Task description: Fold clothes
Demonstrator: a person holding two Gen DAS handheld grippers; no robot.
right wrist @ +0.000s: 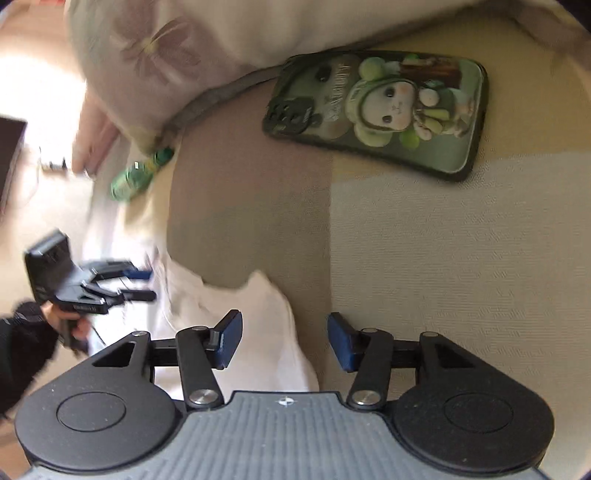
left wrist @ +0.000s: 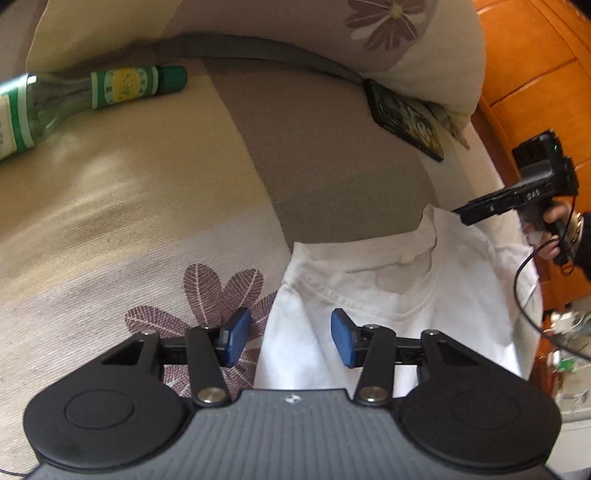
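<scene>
White T-shirt (left wrist: 388, 295) lies flat on the patterned bedsheet (left wrist: 147, 184), lower right of the left wrist view, collar toward the top. Left gripper (left wrist: 288, 338) is spread over its left edge, nothing pinched. Right gripper (right wrist: 284, 341) is spread too, empty, over a shirt corner at lower centre. Phone (right wrist: 380, 110) upper right, green bottle (left wrist: 85, 96) upper left, pillow (left wrist: 258, 26) along the top.

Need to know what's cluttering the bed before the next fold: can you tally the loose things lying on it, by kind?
White T-shirt: 1
Green glass bottle: 1
Phone in a cartoon case: 1
Floral pillow: 1
Total: 4

Both the left gripper and the right gripper hang over the shirt with nothing between their pads.
</scene>
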